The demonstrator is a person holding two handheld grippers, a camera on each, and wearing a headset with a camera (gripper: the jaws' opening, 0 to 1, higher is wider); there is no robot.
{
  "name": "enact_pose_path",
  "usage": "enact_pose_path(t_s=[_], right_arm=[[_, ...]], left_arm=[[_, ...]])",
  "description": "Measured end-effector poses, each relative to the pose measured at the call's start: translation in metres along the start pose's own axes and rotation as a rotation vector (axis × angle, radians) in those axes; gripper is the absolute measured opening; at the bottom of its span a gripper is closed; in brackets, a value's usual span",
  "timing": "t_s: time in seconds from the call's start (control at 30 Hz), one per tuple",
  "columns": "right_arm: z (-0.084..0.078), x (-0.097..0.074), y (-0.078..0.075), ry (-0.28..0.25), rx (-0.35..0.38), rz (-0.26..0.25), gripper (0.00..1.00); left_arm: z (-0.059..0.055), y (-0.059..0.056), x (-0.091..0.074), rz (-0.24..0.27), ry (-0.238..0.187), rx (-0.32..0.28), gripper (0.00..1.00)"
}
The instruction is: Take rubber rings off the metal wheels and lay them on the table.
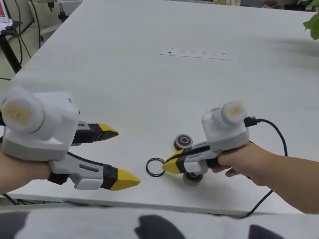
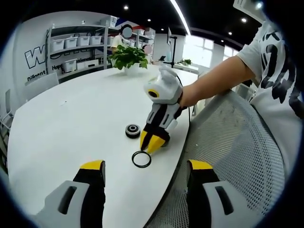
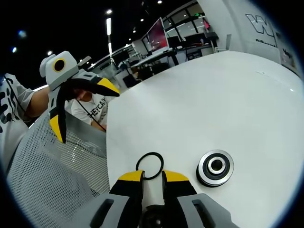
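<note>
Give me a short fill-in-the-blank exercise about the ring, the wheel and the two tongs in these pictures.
1. The loose rubber ring lies flat on the white ____.
2. Its colour is ____.
3. The left tongs stand wide ____, holding nothing.
4. The right tongs point their yellow tips at the ____, not at the metal wheel lying apart from it.

Missing words: table; black; open; ring.
</note>
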State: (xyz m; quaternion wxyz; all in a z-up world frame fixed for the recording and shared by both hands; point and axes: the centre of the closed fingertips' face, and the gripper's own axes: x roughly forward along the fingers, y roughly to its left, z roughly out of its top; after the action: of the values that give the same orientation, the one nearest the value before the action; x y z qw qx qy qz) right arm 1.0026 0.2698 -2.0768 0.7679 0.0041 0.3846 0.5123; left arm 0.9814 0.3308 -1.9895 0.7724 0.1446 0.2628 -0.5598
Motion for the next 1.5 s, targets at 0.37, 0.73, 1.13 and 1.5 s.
enact_pose_path(t_s=[0.37,0.73,1.13,1.5], right_arm=[[0.017,-0.018,0.007,-0.078,0.012,0.031,0.18],[0.027,-0.043,-0.001,-0.163,0.02,-0.003,0.21],[0.033,-0.064,-0.017,-0.213,0.03,-0.067,0.26],[0.027,-0.073,-0.04,-0.215,0.024,-0.137,0.27]], left_arm=[[0.004,0.003,0.006,-0.006,0.006,0.007,0.66],[0.016,0.01,0.015,-0.009,0.002,0.024,0.65],[0.025,0.02,0.028,-0.016,0.002,0.02,0.63],[0.024,0.034,0.041,-0.01,0.031,0.039,0.55]])
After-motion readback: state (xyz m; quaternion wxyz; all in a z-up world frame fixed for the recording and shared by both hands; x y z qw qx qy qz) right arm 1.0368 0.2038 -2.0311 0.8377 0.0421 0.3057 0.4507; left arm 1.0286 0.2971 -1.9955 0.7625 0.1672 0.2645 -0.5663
